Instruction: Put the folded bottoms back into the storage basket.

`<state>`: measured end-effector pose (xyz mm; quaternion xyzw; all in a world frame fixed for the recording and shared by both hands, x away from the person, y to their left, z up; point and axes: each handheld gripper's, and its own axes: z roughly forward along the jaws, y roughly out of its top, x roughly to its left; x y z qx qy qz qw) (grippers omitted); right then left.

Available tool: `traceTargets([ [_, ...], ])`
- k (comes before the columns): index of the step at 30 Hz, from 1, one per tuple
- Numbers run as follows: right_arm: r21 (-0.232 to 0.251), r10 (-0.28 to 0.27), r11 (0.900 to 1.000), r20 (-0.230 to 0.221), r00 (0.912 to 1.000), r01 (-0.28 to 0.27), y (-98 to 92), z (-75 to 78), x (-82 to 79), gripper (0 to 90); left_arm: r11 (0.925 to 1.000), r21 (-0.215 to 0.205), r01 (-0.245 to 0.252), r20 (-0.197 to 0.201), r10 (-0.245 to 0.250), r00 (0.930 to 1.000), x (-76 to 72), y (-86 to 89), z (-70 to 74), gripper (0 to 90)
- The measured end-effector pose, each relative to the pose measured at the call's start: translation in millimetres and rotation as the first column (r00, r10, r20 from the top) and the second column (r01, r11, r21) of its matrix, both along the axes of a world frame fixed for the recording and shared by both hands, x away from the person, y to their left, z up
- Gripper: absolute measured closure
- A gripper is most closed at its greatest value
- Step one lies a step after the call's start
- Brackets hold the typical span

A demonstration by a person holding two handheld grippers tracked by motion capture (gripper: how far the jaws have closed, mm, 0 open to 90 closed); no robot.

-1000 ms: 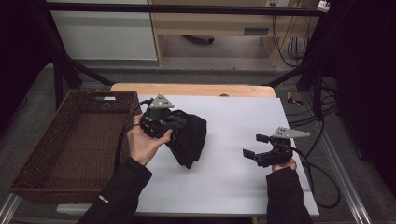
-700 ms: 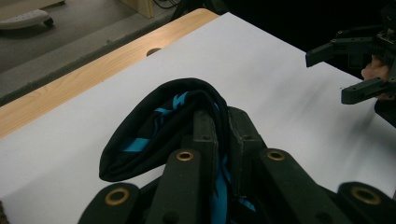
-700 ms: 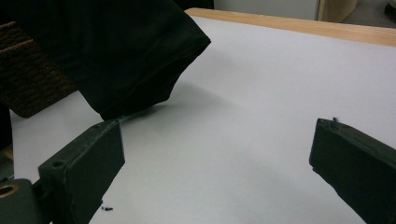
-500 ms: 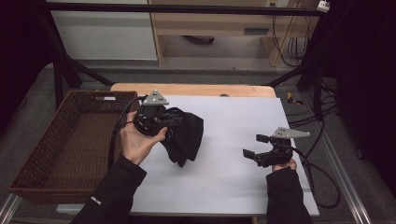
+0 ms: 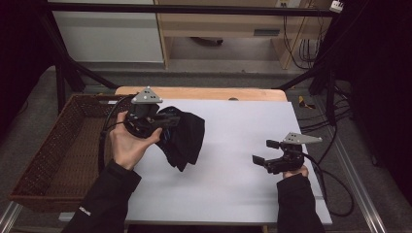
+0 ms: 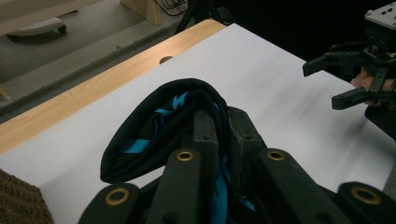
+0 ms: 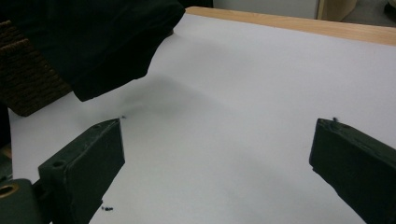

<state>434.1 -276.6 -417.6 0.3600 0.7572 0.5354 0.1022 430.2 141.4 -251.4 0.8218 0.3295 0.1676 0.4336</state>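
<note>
Clamped tight, the left gripper (image 5: 167, 121) has its two black jaws pinched on a soft black cloth garment with bright blue markings (image 5: 183, 138). In the left gripper view the fabric (image 6: 159, 126) bulges out beyond the jaws in a rounded, folded hump, a blue band showing along its inner fold and more blue squeezed between the blocky pads. From the high view the garment hangs in limp, crumpled folds from the gripper above the left part of the smooth white table top (image 5: 243, 145), its lowest corner pointing down toward the near side. The left hand (image 5: 127, 144) cups the gripper body from below, with the grey three-cornered plate on top.

At the right, near side of the table, the right gripper (image 5: 262, 151) is held low over the white surface with its jaws spread wide and nothing between them; the right gripper view shows the two matte rectangular pads (image 7: 100, 149) standing well apart over bare table.

Left of the table sits a dark brown woven wicker basket (image 5: 53, 160), rectangular with a rough plaited weave. A light wooden strip (image 5: 209, 93) with a grained surface runs along the table's far edge.
</note>
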Motion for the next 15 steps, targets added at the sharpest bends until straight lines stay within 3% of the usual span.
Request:
traceTargets([
  [15, -0.003, -0.002, 1.0, -0.001, 1.0, 0.002, -0.1, -0.1, 0.0, 3.4, 0.9993, -0.002, -0.037, 0.013, 0.037, 0.9992, -4.0, 27.8, 15.1, 83.3],
])
